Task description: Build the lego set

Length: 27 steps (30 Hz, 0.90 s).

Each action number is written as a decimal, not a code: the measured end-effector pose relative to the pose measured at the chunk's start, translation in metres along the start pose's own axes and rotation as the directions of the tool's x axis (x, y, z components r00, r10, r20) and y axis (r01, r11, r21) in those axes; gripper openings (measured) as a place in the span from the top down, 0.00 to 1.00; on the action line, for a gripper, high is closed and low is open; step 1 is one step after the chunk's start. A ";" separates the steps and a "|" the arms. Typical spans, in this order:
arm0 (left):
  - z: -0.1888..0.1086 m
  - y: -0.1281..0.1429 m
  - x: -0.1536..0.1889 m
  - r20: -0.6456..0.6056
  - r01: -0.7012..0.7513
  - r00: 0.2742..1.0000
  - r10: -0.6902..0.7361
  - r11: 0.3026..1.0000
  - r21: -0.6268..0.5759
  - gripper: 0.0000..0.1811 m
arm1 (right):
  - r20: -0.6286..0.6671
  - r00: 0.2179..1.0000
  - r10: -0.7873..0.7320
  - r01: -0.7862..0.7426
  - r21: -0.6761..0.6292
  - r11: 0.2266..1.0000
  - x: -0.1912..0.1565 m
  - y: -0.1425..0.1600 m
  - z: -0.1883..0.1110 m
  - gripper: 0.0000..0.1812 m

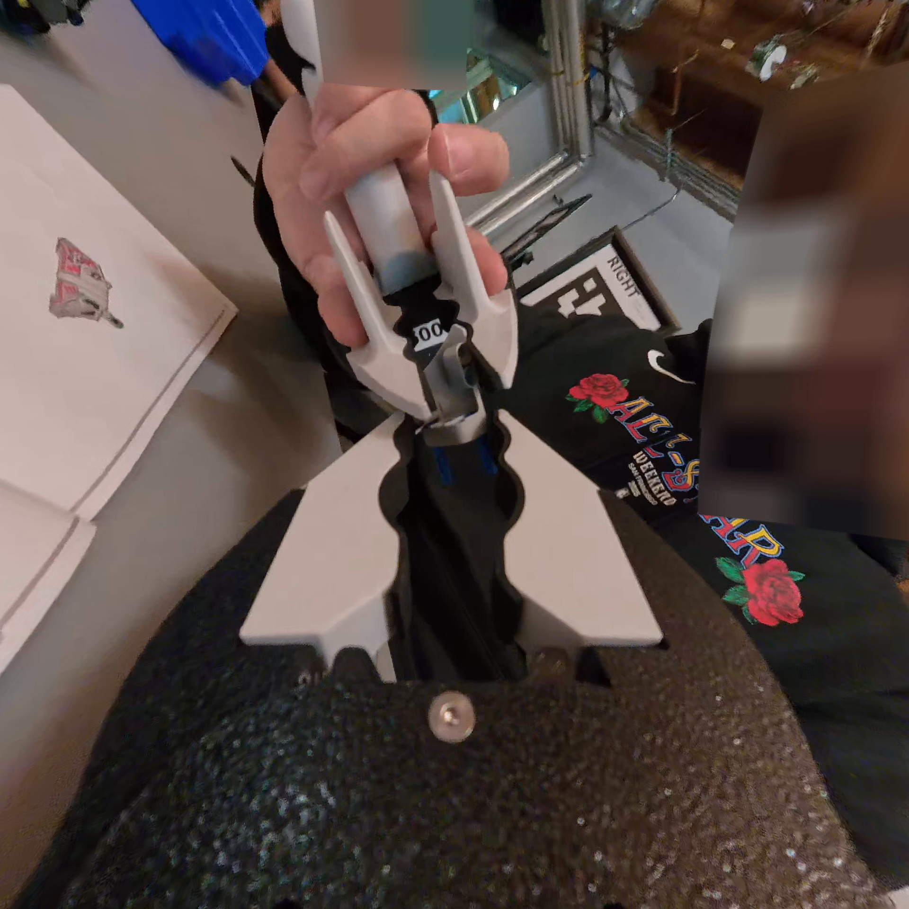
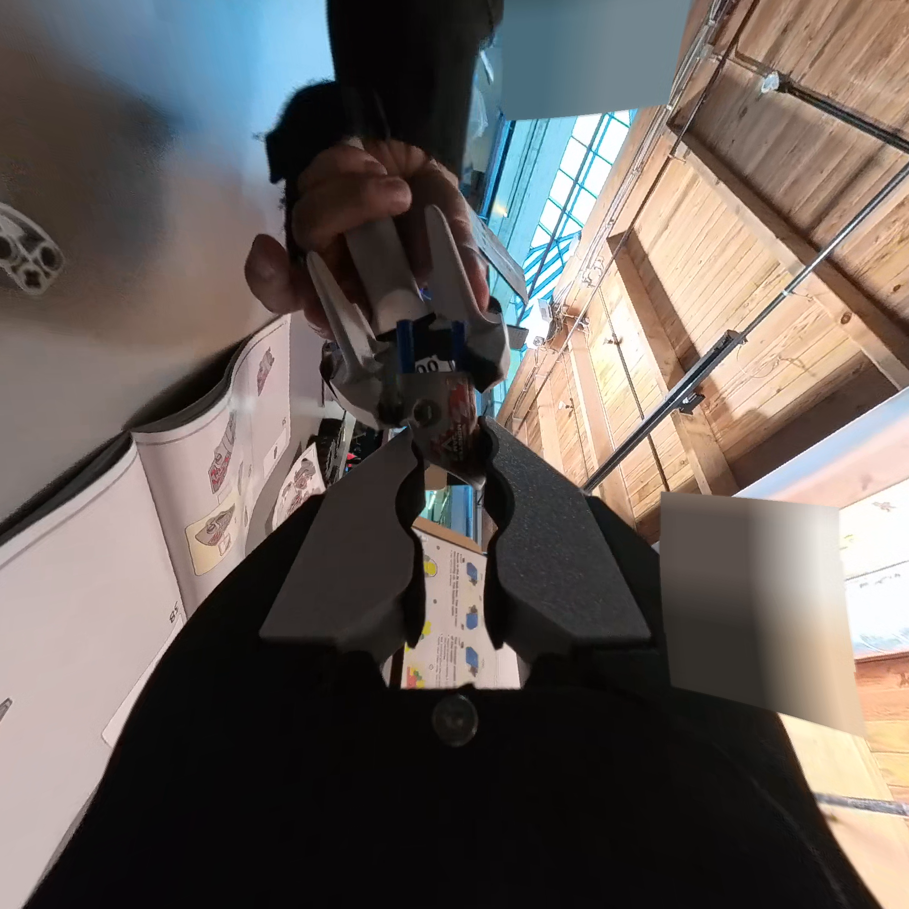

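Both grippers meet tip to tip in the air over a small grey lego assembly (image 1: 450, 393). My left gripper (image 1: 452, 424) is shut on its grey part with two blue pins (image 1: 440, 460). The right gripper (image 1: 442, 381), held by a hand (image 1: 315, 162), comes in from above and grips the other end. In the right wrist view my right gripper (image 2: 447, 435) is shut on a grey panel with a red sticker (image 2: 455, 433). The left gripper (image 2: 428, 398) is opposite it, with the blue pins (image 2: 406, 344) between its fingers. The join between the parts is hidden.
An open instruction booklet (image 1: 98, 374) lies on the pale table at the left; it also shows in the right wrist view (image 2: 216, 472). A loose grey lego piece (image 2: 24, 256) lies on the table. A blue bin (image 1: 211, 39) stands farther back. The person's black printed shirt (image 1: 639, 442) is close behind. About 5 cm separates my left fingertips from my right.
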State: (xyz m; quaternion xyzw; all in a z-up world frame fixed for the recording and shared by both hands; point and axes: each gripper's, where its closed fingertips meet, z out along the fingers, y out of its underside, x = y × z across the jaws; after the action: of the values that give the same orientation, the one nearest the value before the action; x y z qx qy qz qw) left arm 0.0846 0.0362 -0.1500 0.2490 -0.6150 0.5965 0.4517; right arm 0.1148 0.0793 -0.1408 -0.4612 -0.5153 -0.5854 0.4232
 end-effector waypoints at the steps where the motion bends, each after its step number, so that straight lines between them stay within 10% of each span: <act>1: -0.001 -0.003 -0.002 0.007 -0.009 1.000 0.009 1.000 0.023 0.85 | 0.006 1.000 0.019 -0.019 -0.005 1.000 -0.001 0.003 0.000 0.91; 8: -0.026 -0.012 -0.031 0.444 -0.340 0.856 0.267 0.936 0.093 0.85 | 0.062 0.884 0.464 -0.454 -0.132 0.881 -0.012 0.043 -0.015 0.63; 10: -0.039 -0.017 -0.035 0.633 -0.528 0.668 0.390 0.849 0.034 0.86 | 0.116 0.644 0.756 -0.729 -0.206 0.653 -0.025 0.050 -0.027 0.56; 12: -0.040 -0.015 -0.034 0.730 -0.665 0.454 0.510 0.740 -0.103 0.86 | 0.183 0.235 0.955 -0.937 -0.219 0.272 -0.027 0.037 -0.033 0.56; 14: -0.032 -0.010 -0.034 0.753 -0.733 0.282 0.595 0.640 -0.231 0.85 | 0.240 -0.133 0.962 -0.985 -0.140 -0.101 -0.007 0.022 -0.031 0.60; 16: -0.025 -0.009 -0.032 0.753 -0.769 0.166 0.636 0.561 -0.305 0.86 | 0.330 -0.310 0.892 -0.951 -0.113 -0.288 0.006 0.011 -0.031 0.65; 21: -0.025 -0.012 -0.027 0.769 -0.793 -0.027 0.639 0.454 -0.406 0.85 | 0.425 -0.301 0.854 -0.953 -0.098 -0.287 0.006 -0.011 -0.033 0.82; 27: -0.026 -0.011 -0.019 0.716 -0.740 -0.316 0.622 0.311 -0.596 0.85 | 0.357 -0.353 0.865 -0.935 -0.115 -0.334 0.002 -0.013 -0.023 0.79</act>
State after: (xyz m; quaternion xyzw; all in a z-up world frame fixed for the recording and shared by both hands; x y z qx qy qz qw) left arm 0.1099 0.0545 -0.1638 0.1447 -0.7266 0.5036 -0.4444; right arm 0.0991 0.0578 -0.1428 -0.7128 -0.0465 0.1461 0.6844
